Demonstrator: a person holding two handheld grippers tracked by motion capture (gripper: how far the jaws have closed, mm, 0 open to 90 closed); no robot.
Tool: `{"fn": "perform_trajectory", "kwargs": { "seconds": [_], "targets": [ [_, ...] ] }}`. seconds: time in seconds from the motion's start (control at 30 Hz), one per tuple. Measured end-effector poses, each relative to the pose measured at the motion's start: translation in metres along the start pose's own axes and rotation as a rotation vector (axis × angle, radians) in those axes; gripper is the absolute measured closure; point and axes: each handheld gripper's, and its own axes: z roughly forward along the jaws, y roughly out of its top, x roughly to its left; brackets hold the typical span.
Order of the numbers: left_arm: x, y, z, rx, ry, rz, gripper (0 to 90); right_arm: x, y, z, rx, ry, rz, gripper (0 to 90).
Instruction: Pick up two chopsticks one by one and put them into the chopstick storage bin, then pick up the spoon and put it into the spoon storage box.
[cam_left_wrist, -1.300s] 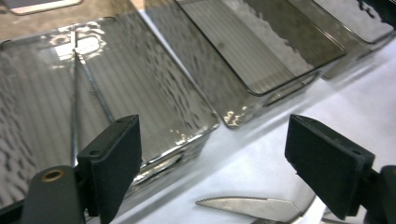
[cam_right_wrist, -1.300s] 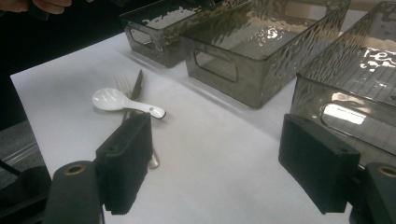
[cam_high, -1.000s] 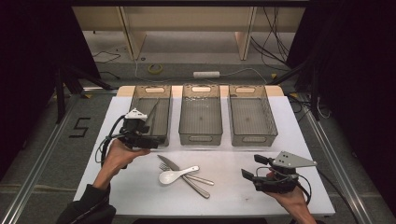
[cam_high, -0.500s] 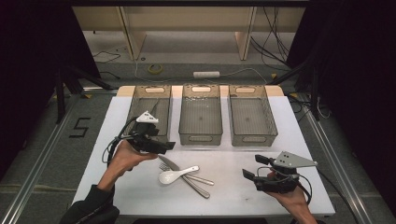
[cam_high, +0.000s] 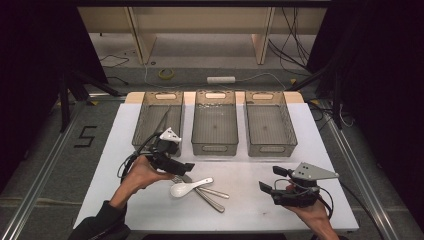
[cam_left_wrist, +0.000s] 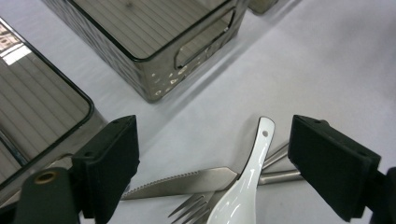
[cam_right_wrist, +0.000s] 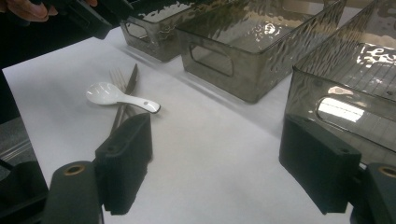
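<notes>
- Your left gripper (cam_left_wrist: 215, 163) has its jaws wide apart, holding nothing; the white spoon (cam_left_wrist: 243, 191) lies between them on the surface (cam_high: 250, 200).
- The knife (cam_left_wrist: 187, 182) and fork (cam_left_wrist: 194, 205) lie under the spoon.
- Your right gripper (cam_right_wrist: 215, 163) stands open, empty, well apart from the cutlery.

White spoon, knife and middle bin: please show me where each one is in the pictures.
White spoon (cam_high: 181, 189): high view, on its bowl.
Knife (cam_left_wrist: 187, 183): left gripper view, on the serrated blade.
Middle bin (cam_high: 215, 148): high view, on its near wall.
</notes>
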Motion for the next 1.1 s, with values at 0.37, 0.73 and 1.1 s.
{"fn": "perform_trajectory", "kwargs": {
  "seconds": [0.37, 0.73, 1.1],
  "targets": [
    [-0.016, 0.0, 0.01, 0.077, -0.029, 0.064, 16.1, 0.001, 0.0, 0.001, 0.01, 0.001, -0.009, 26.4],
    [-0.03, -0.004, 0.023, 0.166, -0.048, 0.13, 19.8, 0.002, 0.0, 0.002, 0.018, -0.003, -0.016, 26.4],
    [-0.042, -0.009, 0.042, 0.207, -0.034, 0.204, 35.3, 0.005, -0.001, 0.005, 0.041, -0.005, -0.033, 26.4]
  ]
}}
